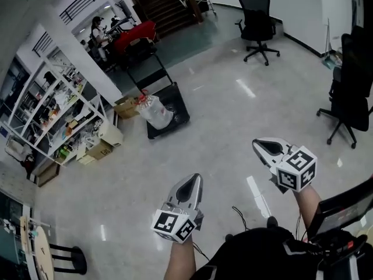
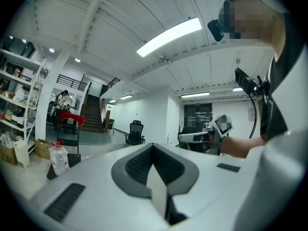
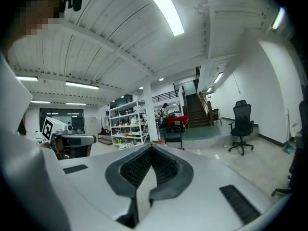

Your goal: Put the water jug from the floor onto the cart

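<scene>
The water jug (image 1: 155,111) appears to stand already on the cart (image 1: 178,107), at about eleven o'clock from the person and well apart from both grippers. It sits toward the deck's nine o'clock edge, beside the cardboard boxes (image 1: 125,107), so the likeliest trouble is a topple: a nudge to the wheeled cart, or a shove from a returning gripper, could tip the tall jug over that near rim onto the floor. The left gripper (image 1: 192,183) has its fingers pressed together on nothing, and the right gripper (image 1: 263,145), at one o'clock of it, is likewise closed and empty, so neither could catch a falling jug without opening first
</scene>
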### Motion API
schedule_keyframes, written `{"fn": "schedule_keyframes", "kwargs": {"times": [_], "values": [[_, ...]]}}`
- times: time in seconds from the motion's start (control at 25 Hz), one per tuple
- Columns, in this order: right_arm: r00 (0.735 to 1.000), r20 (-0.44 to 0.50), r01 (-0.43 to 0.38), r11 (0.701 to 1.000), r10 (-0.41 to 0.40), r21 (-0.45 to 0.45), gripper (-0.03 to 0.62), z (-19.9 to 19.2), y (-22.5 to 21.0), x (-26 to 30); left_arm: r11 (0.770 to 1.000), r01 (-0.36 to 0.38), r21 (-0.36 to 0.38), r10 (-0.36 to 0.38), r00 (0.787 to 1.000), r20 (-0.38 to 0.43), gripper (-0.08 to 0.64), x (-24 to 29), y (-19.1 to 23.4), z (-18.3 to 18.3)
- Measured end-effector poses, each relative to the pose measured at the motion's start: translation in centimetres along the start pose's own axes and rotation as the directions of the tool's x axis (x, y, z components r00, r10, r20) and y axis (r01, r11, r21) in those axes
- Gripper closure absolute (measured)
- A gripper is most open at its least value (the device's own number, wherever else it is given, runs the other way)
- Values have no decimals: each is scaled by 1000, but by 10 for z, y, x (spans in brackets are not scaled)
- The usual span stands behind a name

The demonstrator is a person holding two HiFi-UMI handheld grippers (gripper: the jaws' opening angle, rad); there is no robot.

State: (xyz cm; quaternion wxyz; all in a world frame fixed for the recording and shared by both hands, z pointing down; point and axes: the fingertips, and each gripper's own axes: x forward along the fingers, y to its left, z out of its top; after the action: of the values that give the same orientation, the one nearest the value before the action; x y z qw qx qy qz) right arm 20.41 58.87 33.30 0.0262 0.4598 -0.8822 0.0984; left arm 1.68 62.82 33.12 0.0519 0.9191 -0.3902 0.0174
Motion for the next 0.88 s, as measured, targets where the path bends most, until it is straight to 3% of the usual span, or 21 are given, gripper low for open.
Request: {"fn": "schedule_keyframes", "kwargs": {"times": [0.88], "values": [[1000,-1,-9,1000,9,-27,591,5,3,-9,1000,-6,24,6,1000,1,560,-8,-19,6]]}}
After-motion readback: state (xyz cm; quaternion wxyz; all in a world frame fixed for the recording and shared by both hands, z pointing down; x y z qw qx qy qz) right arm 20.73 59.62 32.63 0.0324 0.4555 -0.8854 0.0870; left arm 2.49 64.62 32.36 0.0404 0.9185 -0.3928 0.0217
